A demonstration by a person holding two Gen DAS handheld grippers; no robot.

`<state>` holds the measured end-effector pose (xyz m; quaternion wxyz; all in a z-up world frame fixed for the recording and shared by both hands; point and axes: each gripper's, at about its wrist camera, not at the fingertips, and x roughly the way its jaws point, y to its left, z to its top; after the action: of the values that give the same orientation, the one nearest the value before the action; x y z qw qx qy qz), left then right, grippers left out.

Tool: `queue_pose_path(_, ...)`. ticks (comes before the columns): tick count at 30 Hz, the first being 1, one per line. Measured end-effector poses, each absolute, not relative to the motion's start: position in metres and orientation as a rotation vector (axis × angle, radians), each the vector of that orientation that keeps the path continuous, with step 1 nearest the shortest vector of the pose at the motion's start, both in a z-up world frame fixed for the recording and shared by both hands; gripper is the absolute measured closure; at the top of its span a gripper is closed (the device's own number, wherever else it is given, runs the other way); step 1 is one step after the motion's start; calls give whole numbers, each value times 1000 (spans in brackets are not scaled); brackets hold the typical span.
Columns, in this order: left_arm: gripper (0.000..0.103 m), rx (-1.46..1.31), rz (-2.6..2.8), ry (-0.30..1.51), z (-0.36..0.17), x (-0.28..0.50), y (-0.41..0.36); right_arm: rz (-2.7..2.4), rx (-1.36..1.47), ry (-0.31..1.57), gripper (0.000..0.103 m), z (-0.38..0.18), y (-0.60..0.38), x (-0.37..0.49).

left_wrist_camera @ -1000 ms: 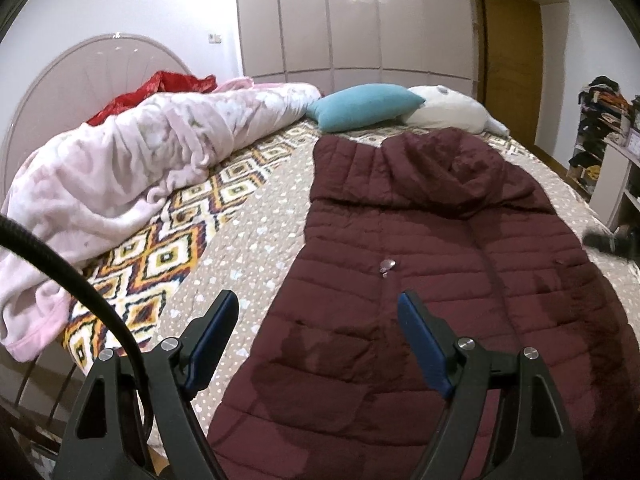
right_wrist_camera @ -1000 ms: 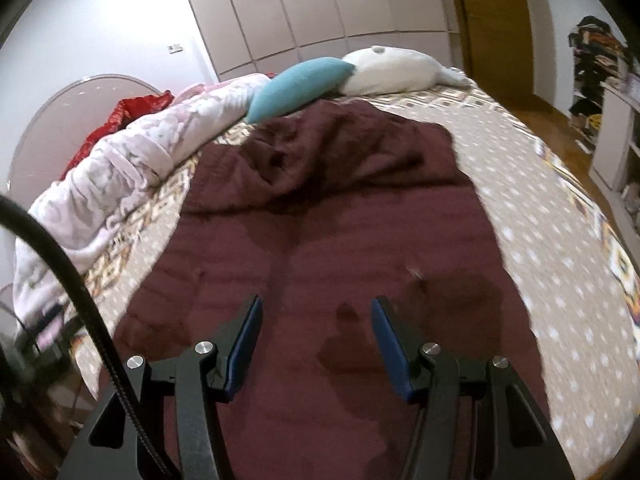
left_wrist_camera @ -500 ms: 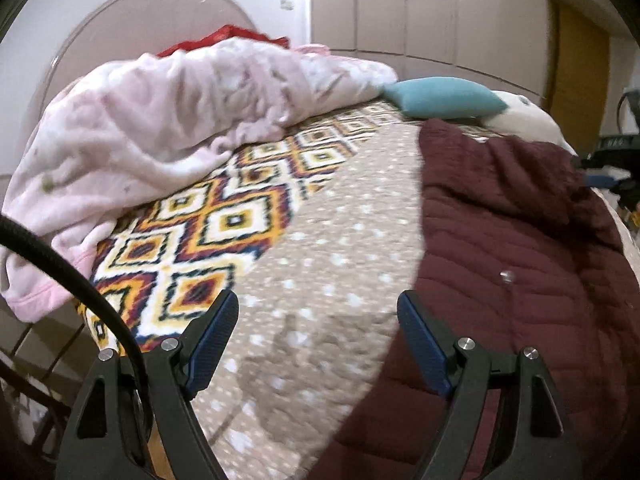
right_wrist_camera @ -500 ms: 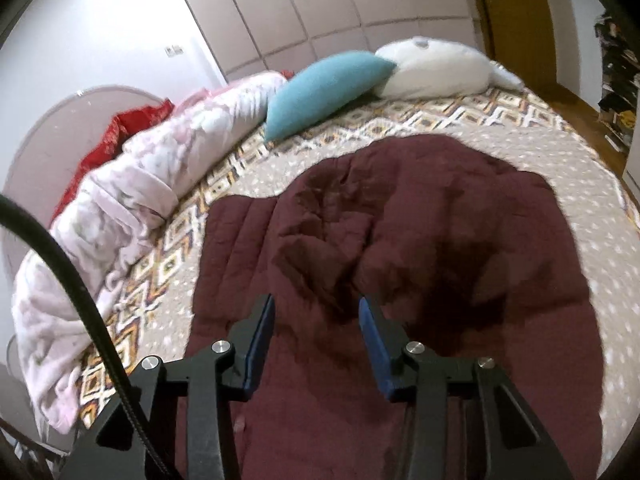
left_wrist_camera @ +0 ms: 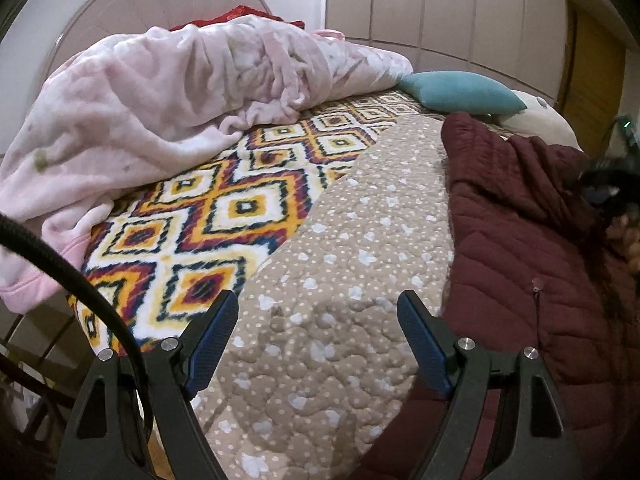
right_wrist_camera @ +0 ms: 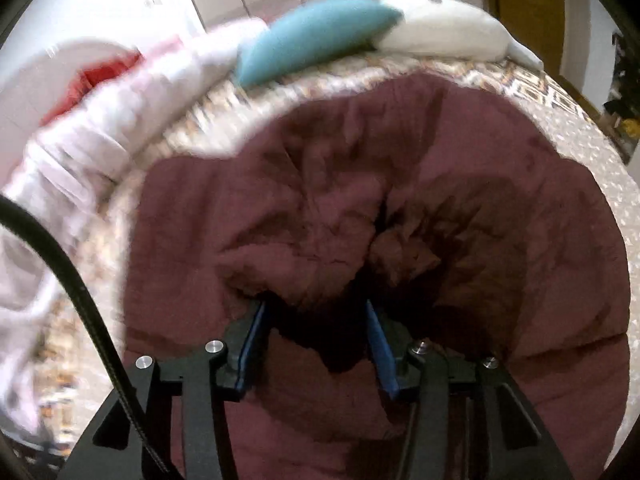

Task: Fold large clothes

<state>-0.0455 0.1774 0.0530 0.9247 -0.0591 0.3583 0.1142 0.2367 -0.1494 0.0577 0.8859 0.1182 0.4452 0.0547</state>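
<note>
— Two grippers, and they have split up in the last moment. The left gripper (left_wrist_camera: pixel 318 334) has swung off the dark maroon quilted puffer coat (left_wrist_camera: pixel 532 264) and now hangs over the bare beige dotted bedspread (left_wrist_camera: pixel 344 240), just beside the coat's long edge.

— Is it carrying anything?

— No. Its blue pads (left_wrist_camera: pixel 420 344) stand wide apart with only bedspread between them. The coat edge lies just past the pad nearest it.

— And the other one?

— The right gripper (right_wrist_camera: pixel 314 340) has run up the coat to the crumpled hood end, the end nearest the teal cushion (right_wrist_camera: pixel 316 36). A second ago it was over the flat lower part. Its jaws are opening a little, at a middling width, and a rumpled mound of maroon fabric sits right at the tips. Whether the pads press on it I cannot tell; shadow hides the contact.

— Where does that leave the coat?

— Lying flat and lengthwise on the bedspread, hood toward the cushion, the pink fleece blanket (left_wrist_camera: pixel 160 100) heaped well away from it. No fold is made yet.

— So what do you make of the change?

— I judge they are taking up stations: one at the hood, one at the side edge, ready for a first fold across the coat. The left one needs to slide under that edge first.
</note>
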Motion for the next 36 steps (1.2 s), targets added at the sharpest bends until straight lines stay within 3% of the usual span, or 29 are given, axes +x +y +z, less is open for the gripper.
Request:
queue_pose_path(5, 22, -104, 224, 747, 49, -43, 171, 93, 401, 857, 51, 65, -189, 222)
queue_pose_path(8, 22, -104, 227, 760, 47, -43, 173, 14, 371, 965, 54, 30, -202, 231)
queue_pose_path(11, 22, -105, 224, 754, 50, -47, 176, 10, 278, 959, 57, 38, -193, 224)
queue_pose_path(16, 22, -120, 157, 757, 56, -54, 181, 124, 288, 871, 52, 92, -198, 169)
queue_pose_path(20, 22, -105, 92, 782, 53, -57, 177, 143, 334, 871, 44, 103, -235, 108)
queue_pose_path(30, 22, -212, -121, 946, 24, -51, 164, -95, 563, 875, 41, 44, -394, -74)
queue_pose_path(36, 22, -346, -180, 1018, 8, -62, 158, -45, 747, 874, 41, 3, -426, -129)
